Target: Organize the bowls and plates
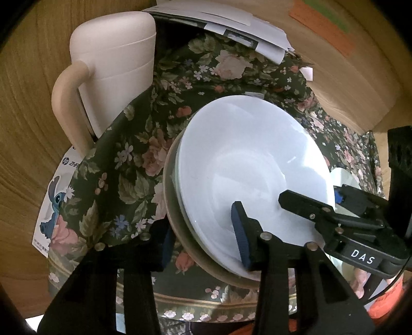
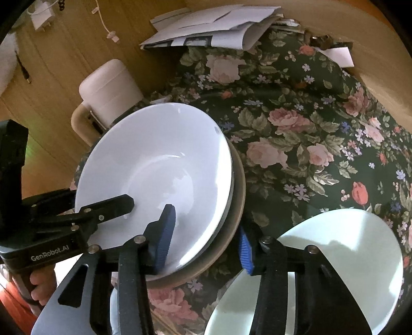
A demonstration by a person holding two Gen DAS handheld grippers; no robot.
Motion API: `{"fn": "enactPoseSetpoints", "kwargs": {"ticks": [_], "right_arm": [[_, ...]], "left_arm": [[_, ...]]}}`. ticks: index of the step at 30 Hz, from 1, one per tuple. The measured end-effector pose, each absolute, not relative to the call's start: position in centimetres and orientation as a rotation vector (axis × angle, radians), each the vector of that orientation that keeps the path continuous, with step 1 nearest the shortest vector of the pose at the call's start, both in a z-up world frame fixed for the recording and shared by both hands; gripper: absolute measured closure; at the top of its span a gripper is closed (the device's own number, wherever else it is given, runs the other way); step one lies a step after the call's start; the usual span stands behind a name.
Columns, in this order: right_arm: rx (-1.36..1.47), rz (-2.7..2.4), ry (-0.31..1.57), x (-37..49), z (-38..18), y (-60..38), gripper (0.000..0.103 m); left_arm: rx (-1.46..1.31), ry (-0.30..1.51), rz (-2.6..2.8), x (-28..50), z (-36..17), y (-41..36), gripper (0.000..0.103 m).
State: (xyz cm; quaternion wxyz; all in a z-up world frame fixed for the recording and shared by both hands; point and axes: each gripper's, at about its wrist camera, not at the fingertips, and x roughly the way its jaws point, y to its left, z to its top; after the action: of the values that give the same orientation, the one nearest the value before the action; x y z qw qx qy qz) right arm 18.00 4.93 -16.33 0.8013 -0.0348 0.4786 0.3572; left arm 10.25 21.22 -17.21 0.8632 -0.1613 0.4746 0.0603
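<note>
A stack of dishes lies on the floral cloth: a white deep plate [image 1: 247, 159] [image 2: 154, 165] on top, a thin pale dish under it, and a tan plate [image 1: 177, 232] [image 2: 231, 232] at the bottom. My left gripper [image 1: 198, 216] [image 2: 90, 198] is shut on the stack's near-left rim, one blue pad inside the white plate and the other outside the tan rim. My right gripper [image 2: 206, 221] [image 1: 310, 194] is shut on the opposite rim in the same way. A second pale plate [image 2: 347, 244] [image 1: 345, 177] lies just right of the stack.
A white jug with a beige handle [image 1: 116, 64] [image 2: 110, 85] stands close behind the stack's left side. Loose papers [image 1: 231, 23] [image 2: 219, 25] lie at the far edge of the cloth [image 2: 296, 116]. A cartoon sticker [image 1: 54, 203] shows at the left. Wooden surface surrounds the cloth.
</note>
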Motion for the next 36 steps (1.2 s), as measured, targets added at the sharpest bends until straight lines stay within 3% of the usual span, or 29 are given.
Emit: {"fn": "enactPoseSetpoints", "kwargs": {"ticks": [18,36], "right_arm": [[-0.008,0.748,1.018,18.0,-15.9,4.4,0.064],[0.055,0.688,0.901,16.5,-12.1,-0.2,0.065]], "left_arm": [[-0.31,0.974,0.221,10.7,-16.4,20.2,0.063],[-0.287,0.91,0.147,11.2,-12.8,16.7,0.063]]}}
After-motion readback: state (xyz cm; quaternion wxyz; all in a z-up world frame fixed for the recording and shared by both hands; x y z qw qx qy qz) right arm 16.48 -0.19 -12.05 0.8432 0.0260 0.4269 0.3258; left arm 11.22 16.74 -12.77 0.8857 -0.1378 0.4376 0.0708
